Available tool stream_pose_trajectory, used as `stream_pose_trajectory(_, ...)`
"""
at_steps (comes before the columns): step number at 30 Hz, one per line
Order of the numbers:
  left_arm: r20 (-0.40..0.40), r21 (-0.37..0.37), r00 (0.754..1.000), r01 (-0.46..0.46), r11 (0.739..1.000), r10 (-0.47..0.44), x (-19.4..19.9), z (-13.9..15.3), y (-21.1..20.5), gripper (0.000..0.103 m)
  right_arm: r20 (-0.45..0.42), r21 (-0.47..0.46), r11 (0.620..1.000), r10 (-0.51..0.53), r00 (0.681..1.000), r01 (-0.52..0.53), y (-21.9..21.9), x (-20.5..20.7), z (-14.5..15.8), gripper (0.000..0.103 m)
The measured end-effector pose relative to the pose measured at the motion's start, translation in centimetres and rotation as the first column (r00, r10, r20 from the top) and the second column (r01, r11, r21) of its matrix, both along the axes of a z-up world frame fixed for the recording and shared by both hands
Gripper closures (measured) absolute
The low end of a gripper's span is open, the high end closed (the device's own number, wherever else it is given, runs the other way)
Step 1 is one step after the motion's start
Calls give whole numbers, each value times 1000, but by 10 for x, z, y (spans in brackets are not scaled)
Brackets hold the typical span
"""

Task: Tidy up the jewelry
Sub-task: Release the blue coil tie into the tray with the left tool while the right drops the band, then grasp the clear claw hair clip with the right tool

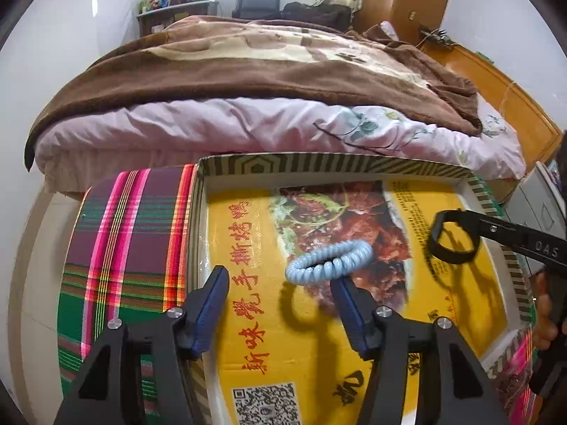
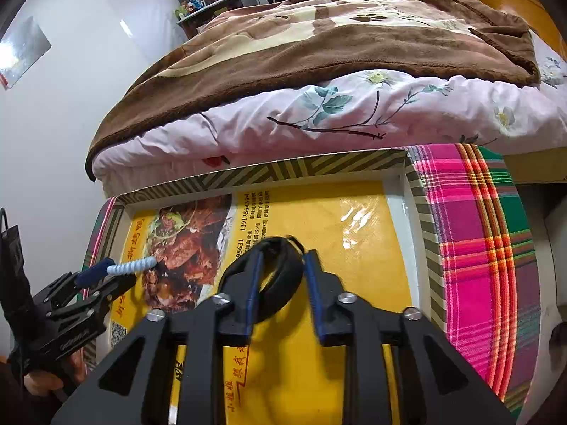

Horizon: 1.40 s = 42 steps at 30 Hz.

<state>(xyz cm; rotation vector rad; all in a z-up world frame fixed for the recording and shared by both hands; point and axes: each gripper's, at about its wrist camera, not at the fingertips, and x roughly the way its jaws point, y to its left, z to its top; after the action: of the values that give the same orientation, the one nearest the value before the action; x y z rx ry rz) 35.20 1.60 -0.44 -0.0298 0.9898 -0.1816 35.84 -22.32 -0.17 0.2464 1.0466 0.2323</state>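
A shallow box lid (image 1: 329,163) with a striped rim and a yellow printed sheet inside lies on a plaid-covered surface. My left gripper (image 1: 280,279) is open above the sheet; a light blue coiled hair tie (image 1: 327,258) hangs on its right fingertip (image 1: 349,292), also seen in the right wrist view (image 2: 131,267). My right gripper (image 2: 283,258) is shut on a black band ring (image 2: 280,283), held over the right part of the box; the ring also shows in the left wrist view (image 1: 453,237).
A plaid cloth (image 1: 120,258) covers the surface under the box (image 2: 319,168). A bed with a pink floral quilt (image 2: 354,113) and a brown blanket (image 1: 248,67) stands right behind. A wooden headboard (image 1: 496,81) is at the right.
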Motion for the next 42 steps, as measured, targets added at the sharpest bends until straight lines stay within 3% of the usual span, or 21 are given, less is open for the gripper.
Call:
stream_pose_trajectory(9, 6, -10, 1000, 5, 1000, -4, -24, 16, 1, 36, 48, 16, 1000, 7, 999, -8, -1, -21, 22, 63)
stream_pose_trajectory(12, 23, -24, 1000, 1, 1000, 0, -38, 23, 4, 30, 89, 15, 1000, 5, 996, -6, -7, -38, 35, 62)
stream_pose_trajectory(14, 42, -39, 999, -2, 999, 4, -52, 30, 7, 19, 110, 26, 1000, -2, 994, -1, -12, -52, 41, 62)
stream_pose_trajectory(22, 103, -106, 995, 14, 994, -3, -103, 49, 12, 15, 164, 60, 998, -36, 986, 27, -39, -112, 49, 54)
stream_pose_trajectory(25, 109, -122, 994, 26, 992, -12, -123, 51, 14, 11, 190, 43, 999, -40, 981, 33, -49, -139, 48, 54)
stream_pose_trajectory(30, 108, -142, 994, 38, 989, -23, -154, 46, 13, 7, 199, -65, 998, 13, 980, 0, -56, -171, 36, 53)
stream_pose_trajectory(42, 70, -168, 997, 36, 985, -25, -204, 29, 24, 7, 123, -113, 977, 195, 973, -181, -56, -192, 2, 45)
